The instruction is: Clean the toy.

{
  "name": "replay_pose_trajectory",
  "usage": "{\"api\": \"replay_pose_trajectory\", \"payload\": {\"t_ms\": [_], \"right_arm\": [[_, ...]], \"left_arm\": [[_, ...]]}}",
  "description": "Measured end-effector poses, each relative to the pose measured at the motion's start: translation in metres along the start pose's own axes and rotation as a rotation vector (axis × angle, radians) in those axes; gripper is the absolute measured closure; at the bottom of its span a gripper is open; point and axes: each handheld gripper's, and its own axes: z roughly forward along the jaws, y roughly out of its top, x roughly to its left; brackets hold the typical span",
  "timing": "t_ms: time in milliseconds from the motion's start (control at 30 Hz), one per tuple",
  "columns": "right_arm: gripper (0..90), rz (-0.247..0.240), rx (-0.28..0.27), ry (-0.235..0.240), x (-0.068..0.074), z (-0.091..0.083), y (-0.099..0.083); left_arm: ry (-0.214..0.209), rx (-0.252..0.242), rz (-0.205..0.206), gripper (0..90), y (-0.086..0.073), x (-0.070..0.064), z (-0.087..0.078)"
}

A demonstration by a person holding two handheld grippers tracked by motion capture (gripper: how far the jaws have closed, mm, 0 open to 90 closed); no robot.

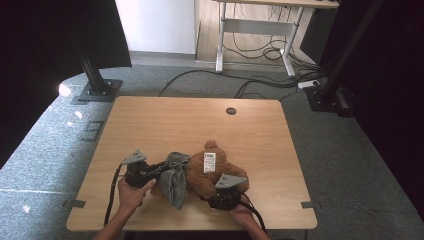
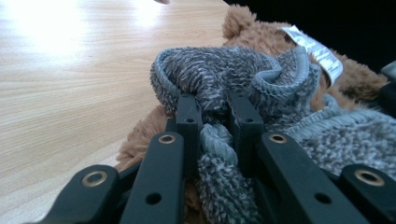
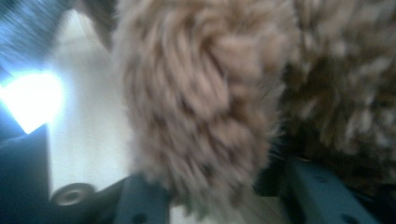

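A brown teddy bear [image 1: 212, 172] lies on the wooden table [image 1: 190, 120] near its front edge, with a white tag [image 1: 209, 162] on top. A grey knitted garment [image 1: 175, 182] is bunched against its left side. My left gripper [image 1: 167, 166] comes in from the left and is shut on a fold of the garment [image 2: 233, 74], with the knit squeezed between the jaws of the left gripper [image 2: 215, 116]. The bear's fur [image 2: 247, 28] and tag [image 2: 313, 51] show behind. My right gripper [image 1: 222, 192] sits at the bear's front right. A furry limb [image 3: 196, 102] fills the gap between its jaws.
A round cable hole [image 1: 231, 111] sits at the table's far middle. On the carpet behind are black stand bases [image 1: 99, 90], loose cables [image 1: 260, 82] and a white desk frame [image 1: 255, 30]. Bare tabletop [image 2: 70, 70] stretches to the left and the far side of the bear.
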Motion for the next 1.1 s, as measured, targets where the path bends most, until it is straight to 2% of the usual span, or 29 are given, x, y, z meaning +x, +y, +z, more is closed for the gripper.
{"api": "replay_pose_trajectory", "payload": {"t_ms": [100, 233, 400, 533, 567, 667, 767, 867, 933, 967, 1100], "right_arm": [[55.6, -0.001, -0.023, -0.007, 0.003, -0.012, 0.002], [50.2, 0.040, -0.068, -0.021, 0.002, -0.034, 0.000], [45.6, 0.069, -0.174, -0.034, 0.002, -0.073, 0.009], [43.6, 0.083, -0.217, -0.098, -0.004, -0.097, 0.028], [42.2, 0.081, -0.212, -0.129, -0.007, -0.101, 0.036], [38.6, 0.081, -0.175, -0.141, -0.020, -0.100, 0.050], [31.8, 0.103, -0.108, -0.122, -0.034, -0.086, 0.058], [28.5, 0.121, -0.010, -0.105, -0.044, -0.065, 0.057], [34.1, 0.131, 0.035, -0.088, -0.046, -0.052, 0.050], [40.2, 0.122, 0.047, -0.093, -0.045, -0.048, 0.046], [55.3, 0.116, 0.038, -0.097, -0.038, -0.052, 0.035]], "left_arm": [[0.021, -0.016, 0.035, 77.1, -0.006, -0.006, 0.000], [0.018, -0.013, 0.028, 77.1, -0.006, -0.005, 0.000], [0.019, -0.015, 0.026, 77.1, -0.006, -0.005, 0.000], [0.018, -0.013, 0.024, 77.1, -0.006, -0.005, 0.000], [0.017, -0.012, 0.023, 77.2, -0.006, -0.005, 0.000], [0.011, -0.010, 0.014, 77.2, -0.006, -0.004, 0.000], [0.006, -0.008, 0.010, 77.1, -0.006, -0.003, 0.000], [-0.002, -0.005, 0.005, 77.1, -0.007, -0.003, -0.002], [-0.007, -0.005, 0.002, 77.1, -0.008, -0.003, -0.004], [-0.009, -0.007, 0.000, 77.1, -0.009, -0.003, -0.004], [-0.041, -0.006, -0.014, 77.1, -0.013, -0.004, -0.006]]}}
